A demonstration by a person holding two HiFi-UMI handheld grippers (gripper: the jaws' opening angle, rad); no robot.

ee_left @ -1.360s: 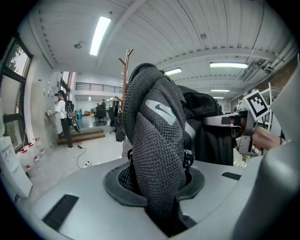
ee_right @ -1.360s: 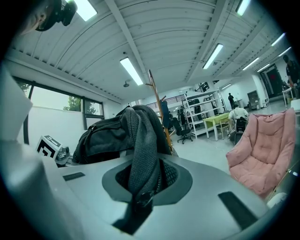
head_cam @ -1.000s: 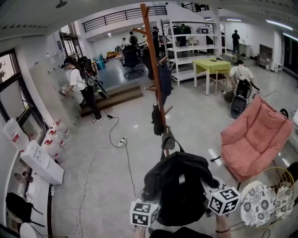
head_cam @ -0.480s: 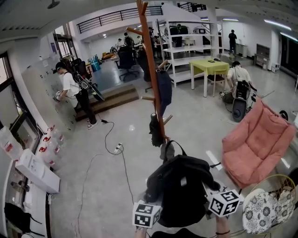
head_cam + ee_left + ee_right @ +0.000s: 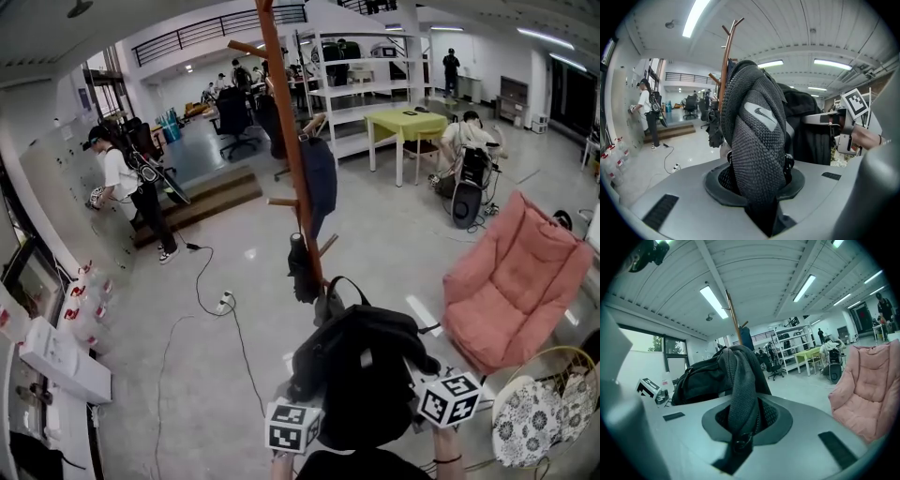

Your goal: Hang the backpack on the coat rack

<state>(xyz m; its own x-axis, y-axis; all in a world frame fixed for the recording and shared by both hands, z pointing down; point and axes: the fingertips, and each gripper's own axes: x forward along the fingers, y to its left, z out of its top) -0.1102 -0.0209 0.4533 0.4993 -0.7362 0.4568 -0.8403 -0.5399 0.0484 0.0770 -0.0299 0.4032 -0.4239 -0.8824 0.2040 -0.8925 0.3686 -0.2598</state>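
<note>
- Backpack [image 5: 361,375]: hanging clear of floor [image 5: 206,375], in front of person, just short of coat rack [image 5: 286,150]; top loop [image 5: 345,284] pointing toward pole.
- Left hand-held gripper [image 5: 292,427]: pinching padded mesh strap [image 5: 757,136].
- Right hand-held gripper [image 5: 448,398]: clamping narrower strap [image 5: 740,390].
- Rack already carrying dark jacket [image 5: 319,178] and small dark item [image 5: 300,267].
- Step, judging: approaching rack, hanging not yet begun.
- Next move is likely calling for lifting bag, steering loop or strap over free peg [image 5: 330,244], and keeping both grips until peg is taking weight.
</note>
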